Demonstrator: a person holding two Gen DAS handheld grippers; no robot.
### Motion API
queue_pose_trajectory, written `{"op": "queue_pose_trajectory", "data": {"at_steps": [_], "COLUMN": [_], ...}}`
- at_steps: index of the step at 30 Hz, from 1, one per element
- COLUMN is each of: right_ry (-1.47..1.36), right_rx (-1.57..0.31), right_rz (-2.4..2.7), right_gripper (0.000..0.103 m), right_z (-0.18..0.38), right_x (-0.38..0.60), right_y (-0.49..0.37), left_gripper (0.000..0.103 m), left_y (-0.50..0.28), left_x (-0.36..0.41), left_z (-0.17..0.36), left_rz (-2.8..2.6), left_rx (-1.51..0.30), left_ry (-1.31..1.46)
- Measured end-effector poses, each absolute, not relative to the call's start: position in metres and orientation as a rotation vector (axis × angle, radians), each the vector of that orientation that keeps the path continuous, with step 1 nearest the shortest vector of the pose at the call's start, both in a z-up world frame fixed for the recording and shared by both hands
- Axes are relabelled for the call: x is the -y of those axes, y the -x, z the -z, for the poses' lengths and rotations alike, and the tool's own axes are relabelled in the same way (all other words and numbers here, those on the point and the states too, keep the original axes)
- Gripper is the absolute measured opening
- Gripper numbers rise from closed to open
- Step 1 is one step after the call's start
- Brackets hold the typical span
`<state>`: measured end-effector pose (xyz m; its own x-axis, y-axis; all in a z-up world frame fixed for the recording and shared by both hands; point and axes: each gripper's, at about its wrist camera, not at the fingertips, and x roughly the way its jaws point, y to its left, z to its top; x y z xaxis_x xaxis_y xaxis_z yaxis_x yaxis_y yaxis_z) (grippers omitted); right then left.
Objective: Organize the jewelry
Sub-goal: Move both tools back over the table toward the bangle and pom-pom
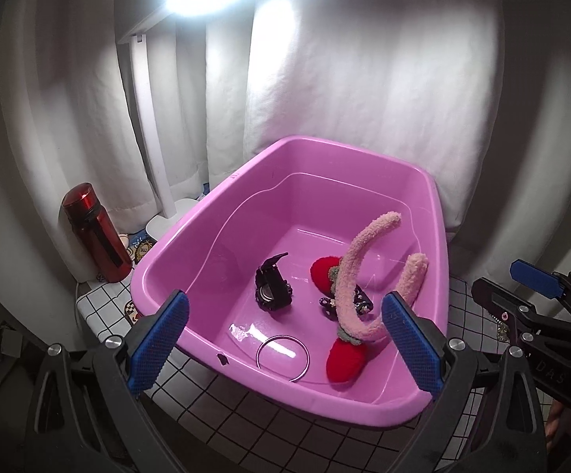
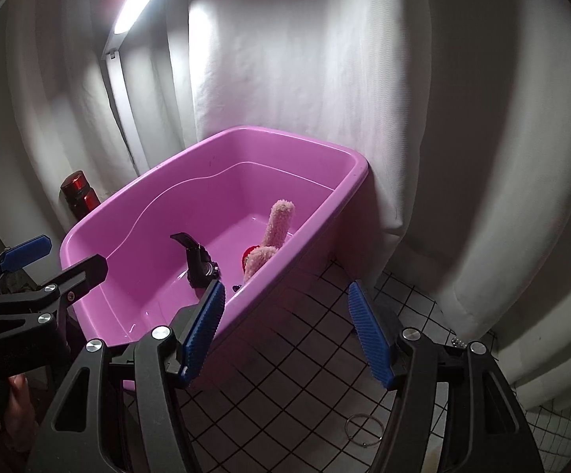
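**Jewelry in the pink tub, one ring on the table**

The pink tub (image 1: 364, 402) sits on the checkered table (image 2: 305, 354), against the white curtain (image 1: 364, 79). Inside it, from my left wrist view, I see a black watch (image 1: 271, 287) standing on its strap near the middle of the floor. Just right of it lies a fuzzy pink headband (image 1: 354, 276) with red plush hearts (image 1: 344, 360), its two ends curving upward. A small dark polka-dot bow (image 1: 358, 301) lies under the headband's arc. A thin metal bangle (image 1: 283, 358) lies flat on the tub floor near the front wall.

My left gripper (image 1: 283, 339) hovers above the tub's near rim with its jaws spread wide and nothing between them; the bangle lies just below and between the blue pads.

My right gripper (image 2: 299, 335) hangs over the table beside the tub's right wall, jaws released and empty as well. A second thin ring (image 2: 364, 427) lies on the table below it, nearer the right finger, apart from the tub.

A red bottle (image 1: 96, 232) stands on the table by the tub's left corner, next to a white lamp post (image 1: 147, 118).
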<state>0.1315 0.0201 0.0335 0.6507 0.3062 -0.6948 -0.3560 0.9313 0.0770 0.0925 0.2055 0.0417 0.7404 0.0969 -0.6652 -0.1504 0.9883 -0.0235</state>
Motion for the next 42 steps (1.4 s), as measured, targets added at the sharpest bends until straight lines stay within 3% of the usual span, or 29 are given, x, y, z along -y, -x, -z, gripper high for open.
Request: {"op": "queue_pose_trajectory", "data": {"at_steps": [20, 42], "right_ry": [-0.103, -0.29], "right_rx": [-0.841, -1.022], "right_rz": [-0.118, 0.03], "right_gripper": [0.063, 0.063], "right_z": [0.002, 0.116], "right_x": [0.133, 0.198], "right_y": [-0.054, -0.012], "left_gripper": [0.096, 0.096], "left_y": [-0.078, -0.085], "left_x": [-0.076, 0.007], "left_z": [-0.025, 0.099], "left_rz": [0.114, 0.289], "left_rx": [-0.797, -0.994], "left_ry": [-0.026, -0.158]}}
